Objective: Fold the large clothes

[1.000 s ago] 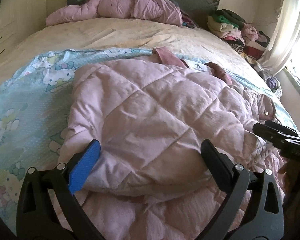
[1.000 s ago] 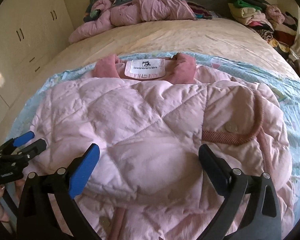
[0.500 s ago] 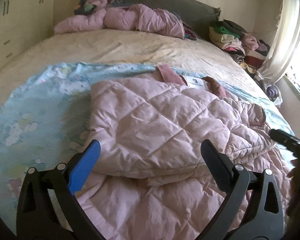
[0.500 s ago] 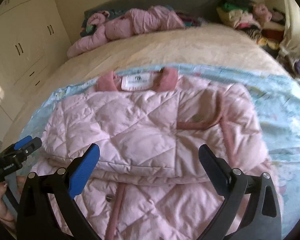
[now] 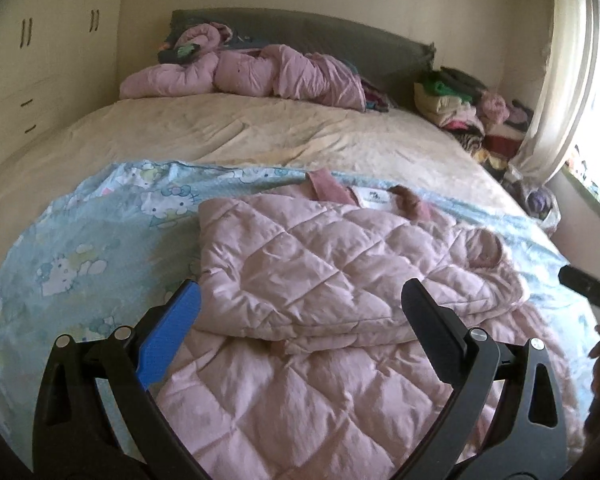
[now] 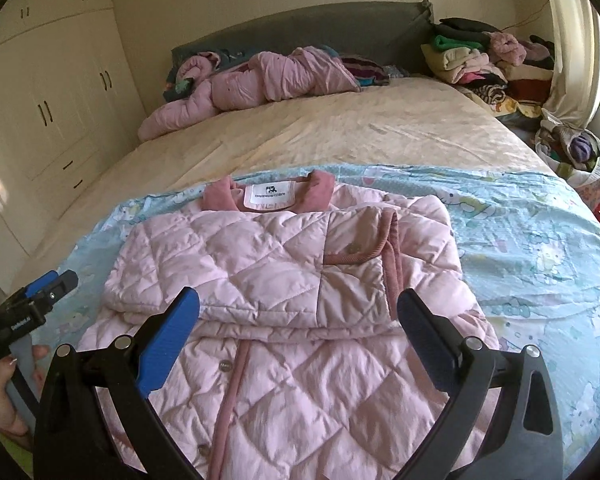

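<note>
On the bed's near end, listed left to right:
1. Cartoon-print sheet [image 6: 540,240], pale blue, spread under the work
2. My left gripper [image 5: 300,312], jaws wide apart, holding nothing, hovering over the near edge of the fold
3. Pink quilted coat [image 6: 284,272], lying flat on that sheet, collar and label away from me; both sleeves laid across the chest, upper part lying doubled as a thick band, buttoned lower part flat toward me
4. My right gripper [image 6: 298,314], jaws equally wide, empty, above the fold line

Progress, by my estimate: sleeves and one fold done; the lower part yet to be brought up, then squaring off

Not legible: coat hem, cut off below both views; label text too small; whether either gripper touches the fabric; far clothes pile [image 6: 480,60] blurred
</note>
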